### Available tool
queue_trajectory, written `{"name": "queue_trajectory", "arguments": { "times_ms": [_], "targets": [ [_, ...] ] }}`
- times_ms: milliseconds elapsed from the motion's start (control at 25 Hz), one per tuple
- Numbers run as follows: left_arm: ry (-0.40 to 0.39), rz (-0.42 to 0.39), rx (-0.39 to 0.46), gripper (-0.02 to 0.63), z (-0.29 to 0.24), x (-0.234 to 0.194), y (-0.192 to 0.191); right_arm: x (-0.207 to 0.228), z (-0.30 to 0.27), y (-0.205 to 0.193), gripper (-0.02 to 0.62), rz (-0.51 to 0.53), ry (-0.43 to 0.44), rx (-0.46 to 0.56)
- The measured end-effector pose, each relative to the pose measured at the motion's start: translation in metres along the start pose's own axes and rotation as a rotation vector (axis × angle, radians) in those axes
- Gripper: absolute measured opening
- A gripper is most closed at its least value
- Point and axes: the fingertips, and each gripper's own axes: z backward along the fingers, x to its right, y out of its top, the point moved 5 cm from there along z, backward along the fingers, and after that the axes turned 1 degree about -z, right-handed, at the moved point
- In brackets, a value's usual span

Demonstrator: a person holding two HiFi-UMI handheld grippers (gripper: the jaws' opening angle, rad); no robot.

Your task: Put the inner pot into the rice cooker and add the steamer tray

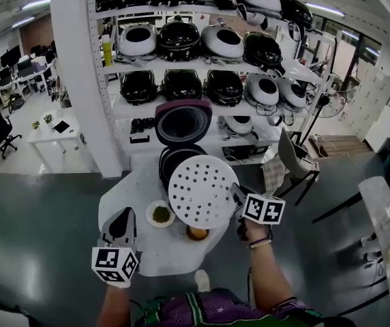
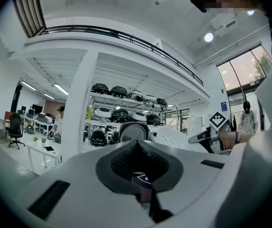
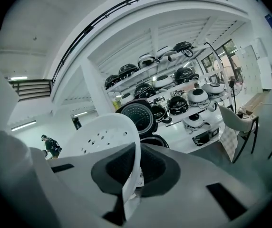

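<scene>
**Steamer tray carried toward the open rice cooker.** In the head view, the right gripper (image 1: pixel 238 197) has its fingers closed narrowly on the rim of the white perforated steamer tray (image 1: pixel 198 191), gripping it at the tray's 3 o'clock edge. The tray is clear of the table (image 1: pixel 147 251) and tilted with its face toward the camera. The right gripper view shows the same thing: the tray's (image 3: pixel 102 139) thin rim is pinched between the fingers, with the disc rising to 11 o'clock.

The rice cooker (image 1: pixel 173 159) stands at 12 o'clock from the tray, its lid (image 1: pixel 183 122) raised and its dark cavity partly hidden by the tray. The left gripper (image 1: pixel 123 218) hangs over the table's 8 o'clock side, and its own view shows its fingers (image 2: pixel 143 182) pressed together on nothing.

A small plate of green matter (image 1: pixel 160 214) lies at 8 o'clock from the tray, and an orange-brown bowl (image 1: pixel 196 234) at 6 o'clock.

*Progress:* no loose pot is in sight, so the inner pot is probably already seated, though the cavity is too dark to confirm this. The tray has yet to be levelled, lowered into the cooker and released.
</scene>
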Motion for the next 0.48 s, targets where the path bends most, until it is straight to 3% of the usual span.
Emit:
{"name": "queue_trajectory", "arguments": {
  "times_ms": [240,480],
  "targets": [
    [0.026,-0.026,0.021,0.021,-0.048,0.007,0.016,0.03,-0.037,0.038,0.025,0.011,0.006,-0.008],
    [0.073,-0.034,0.013,0.021,-0.084,0.009,0.008,0.058,-0.081,0.046,0.025,0.024,0.024,-0.059]
  ]
}}
